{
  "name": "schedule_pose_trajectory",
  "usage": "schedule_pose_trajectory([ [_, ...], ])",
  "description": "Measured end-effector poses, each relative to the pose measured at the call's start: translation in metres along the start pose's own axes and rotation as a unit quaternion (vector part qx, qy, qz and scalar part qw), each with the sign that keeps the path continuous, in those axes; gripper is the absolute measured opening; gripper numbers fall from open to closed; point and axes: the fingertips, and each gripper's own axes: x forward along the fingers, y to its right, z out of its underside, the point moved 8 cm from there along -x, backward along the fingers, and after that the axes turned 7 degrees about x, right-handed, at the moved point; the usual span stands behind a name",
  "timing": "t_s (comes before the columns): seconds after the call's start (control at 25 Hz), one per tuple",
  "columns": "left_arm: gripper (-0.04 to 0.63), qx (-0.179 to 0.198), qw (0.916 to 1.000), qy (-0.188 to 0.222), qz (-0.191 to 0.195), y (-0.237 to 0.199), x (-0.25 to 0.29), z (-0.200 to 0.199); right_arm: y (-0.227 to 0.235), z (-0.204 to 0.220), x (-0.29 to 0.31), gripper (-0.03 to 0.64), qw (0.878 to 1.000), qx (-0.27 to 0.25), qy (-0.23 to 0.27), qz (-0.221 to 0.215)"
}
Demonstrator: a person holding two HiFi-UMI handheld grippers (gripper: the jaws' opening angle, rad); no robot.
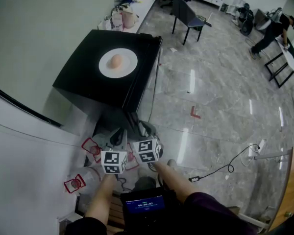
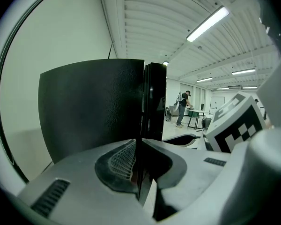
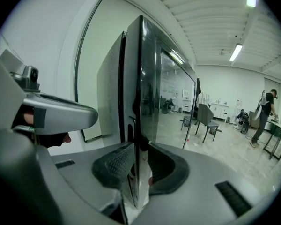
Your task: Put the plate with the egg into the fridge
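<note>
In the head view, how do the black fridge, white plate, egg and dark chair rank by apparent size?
1. Fridge, by far the largest.
2. Plate and chair look roughly alike; the chair stands farther off, so I won't rank them.
3. Egg, smallest.

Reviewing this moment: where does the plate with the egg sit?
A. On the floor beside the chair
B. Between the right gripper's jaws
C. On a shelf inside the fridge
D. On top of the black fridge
D: the head view shows the white plate, with the egg on it, lying on the flat black top of the fridge.
</note>
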Motion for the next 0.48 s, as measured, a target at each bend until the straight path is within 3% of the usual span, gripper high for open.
schedule_pose_trajectory([
  [0.28, 0.012, 0.004, 1.0000, 0.002, 0.008, 0.011, 0.005, -0.005, 0.033, 0.010, -0.026, 0.081, 1.000, 0.010, 0.016, 0.007],
  [0.48, 0.012, 0.020, 0.9975, 0.015, 0.066, 0.052, 0.025, -0.016, 0.082, 0.018, -0.052, 0.074, 0.999, -0.007, 0.022, -0.029],
])
